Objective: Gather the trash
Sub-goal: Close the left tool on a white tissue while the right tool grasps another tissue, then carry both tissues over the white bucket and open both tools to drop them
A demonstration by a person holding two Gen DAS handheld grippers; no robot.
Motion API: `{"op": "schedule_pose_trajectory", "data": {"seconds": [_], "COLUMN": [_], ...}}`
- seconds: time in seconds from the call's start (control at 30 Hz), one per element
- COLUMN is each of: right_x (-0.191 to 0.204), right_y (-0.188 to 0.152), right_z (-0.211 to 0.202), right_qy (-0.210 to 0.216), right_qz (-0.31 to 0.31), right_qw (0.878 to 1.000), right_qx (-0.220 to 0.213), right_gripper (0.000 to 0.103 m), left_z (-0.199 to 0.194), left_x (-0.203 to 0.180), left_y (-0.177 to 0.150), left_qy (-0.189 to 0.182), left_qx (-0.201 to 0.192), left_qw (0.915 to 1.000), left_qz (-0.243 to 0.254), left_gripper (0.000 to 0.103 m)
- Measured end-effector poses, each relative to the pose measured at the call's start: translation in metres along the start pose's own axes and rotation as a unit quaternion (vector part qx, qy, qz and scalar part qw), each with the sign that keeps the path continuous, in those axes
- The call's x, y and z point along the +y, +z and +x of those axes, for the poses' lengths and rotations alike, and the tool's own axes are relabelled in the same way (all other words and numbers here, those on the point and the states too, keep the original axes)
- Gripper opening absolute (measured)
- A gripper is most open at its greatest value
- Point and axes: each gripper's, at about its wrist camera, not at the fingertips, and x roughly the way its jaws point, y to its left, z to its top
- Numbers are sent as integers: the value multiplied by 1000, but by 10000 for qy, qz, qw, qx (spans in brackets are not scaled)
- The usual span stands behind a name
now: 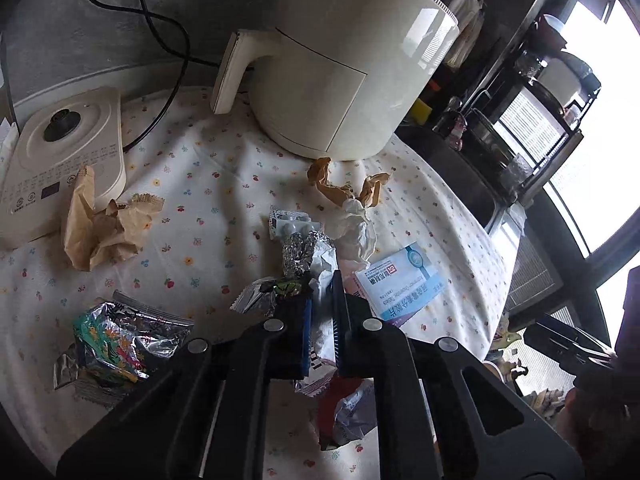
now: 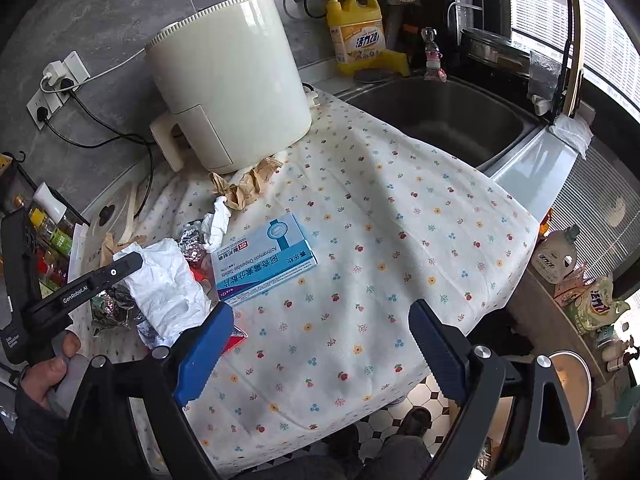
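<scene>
My left gripper (image 1: 321,284) is shut on a crumpled white wrapper (image 1: 325,320), held above the floral cloth; the same wrapper shows in the right wrist view (image 2: 160,284). Around it lie a foil ball (image 1: 298,254), white tissue (image 1: 356,228), crumpled brown paper (image 1: 344,188), another brown paper (image 1: 100,228), a colourful foil packet (image 1: 116,336), a red-and-white wrapper (image 1: 348,412) and a blue medicine box (image 1: 396,284), which also shows in the right wrist view (image 2: 264,258). My right gripper (image 2: 320,344) is open and empty above the cloth's front edge.
A cream air fryer (image 1: 340,60) stands at the back of the cloth. A kettle base (image 1: 60,160) sits at the left. A steel sink (image 2: 444,120) lies to the right, with a yellow detergent bottle (image 2: 360,28) behind it. Tiled floor (image 2: 400,416) shows below the counter edge.
</scene>
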Motion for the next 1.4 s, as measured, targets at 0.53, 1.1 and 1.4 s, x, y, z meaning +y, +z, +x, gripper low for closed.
{"op": "schedule_pose_trajectory", "data": {"seconds": [0.53, 1.1, 1.4], "right_x": [75, 100, 71], "right_y": [51, 64, 58], "right_z": [82, 141, 75], "right_qy": [943, 1075, 1054], "right_qz": [-940, -864, -595], "right_qw": [9894, 9863, 9920], "right_qx": [580, 906, 354], "right_gripper": [70, 8, 8], "left_z": [-85, -128, -109], "left_x": [49, 73, 48], "left_y": [14, -5, 9], "left_qy": [795, 1248, 653], "left_qx": [-1105, -1306, -1284], "left_qw": [9883, 9798, 9885], "left_qz": [-682, -860, -471], "left_gripper": [8, 8, 8]}}
